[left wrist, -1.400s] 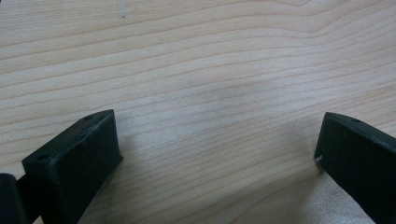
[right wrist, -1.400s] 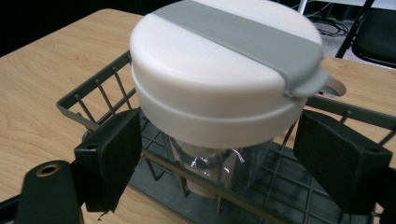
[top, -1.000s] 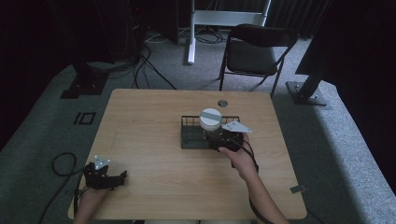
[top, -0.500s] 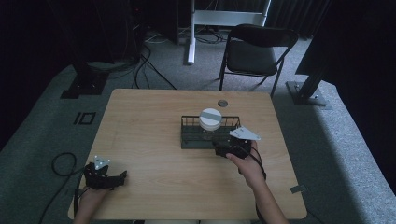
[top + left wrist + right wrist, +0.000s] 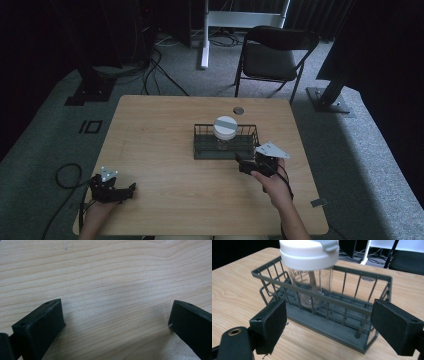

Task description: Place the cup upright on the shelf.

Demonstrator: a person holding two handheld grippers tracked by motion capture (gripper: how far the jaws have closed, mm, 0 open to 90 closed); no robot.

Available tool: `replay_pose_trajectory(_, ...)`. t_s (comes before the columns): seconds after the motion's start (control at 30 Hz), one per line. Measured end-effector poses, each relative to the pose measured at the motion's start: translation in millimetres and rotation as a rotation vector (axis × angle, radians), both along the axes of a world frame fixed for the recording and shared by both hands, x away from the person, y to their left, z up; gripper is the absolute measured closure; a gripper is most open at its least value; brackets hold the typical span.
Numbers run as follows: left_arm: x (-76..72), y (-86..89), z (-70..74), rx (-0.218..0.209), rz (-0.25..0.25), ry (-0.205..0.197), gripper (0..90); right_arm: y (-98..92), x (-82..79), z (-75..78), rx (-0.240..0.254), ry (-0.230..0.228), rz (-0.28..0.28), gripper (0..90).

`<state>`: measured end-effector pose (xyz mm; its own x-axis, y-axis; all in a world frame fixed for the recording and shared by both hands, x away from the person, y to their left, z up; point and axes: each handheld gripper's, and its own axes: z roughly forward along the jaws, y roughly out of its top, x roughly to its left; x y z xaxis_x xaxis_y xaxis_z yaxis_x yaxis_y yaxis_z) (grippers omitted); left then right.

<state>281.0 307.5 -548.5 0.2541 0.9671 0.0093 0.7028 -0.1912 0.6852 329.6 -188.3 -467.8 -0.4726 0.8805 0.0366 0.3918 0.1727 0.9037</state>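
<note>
1. High view: right tool (image 5: 246, 166) sits right of frame centre, just below the wire basket (image 5: 250, 131); a clear jar (image 5: 225, 128) with a white lid stands in the basket. Left tool (image 5: 113, 188) rests at lower left on the table (image 5: 160, 130).
2. Left gripper view: left tool (image 5: 116, 322) released, jaws wide over bare table.
3. Right gripper view: right tool (image 5: 328, 326) released, jaws spread before the basket (image 5: 359, 306); jar (image 5: 310, 272) at upper centre.

The wooden table (image 5: 165, 150) carries a dark wire basket (image 5: 226, 141) slightly right of centre. A clear bottle with a white lid (image 5: 225, 127) stands upright inside the basket. The right gripper (image 5: 250, 164), hand-held, sits just beside the basket at its 5 o'clock corner. The left gripper (image 5: 112, 191) rests near the table's 7 o'clock corner, well apart. A folding chair (image 5: 272, 52) stands beyond the table at 1 o'clock.
</note>
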Motion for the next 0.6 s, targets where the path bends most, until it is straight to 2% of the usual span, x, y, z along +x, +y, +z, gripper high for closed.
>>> replay_pose_trajectory(0.6,0.0,0.0,0.0,0.0,0.0,0.0,0.2,-28.4,-8.2,-33.5,-0.031,0.061,-0.054,13.1)
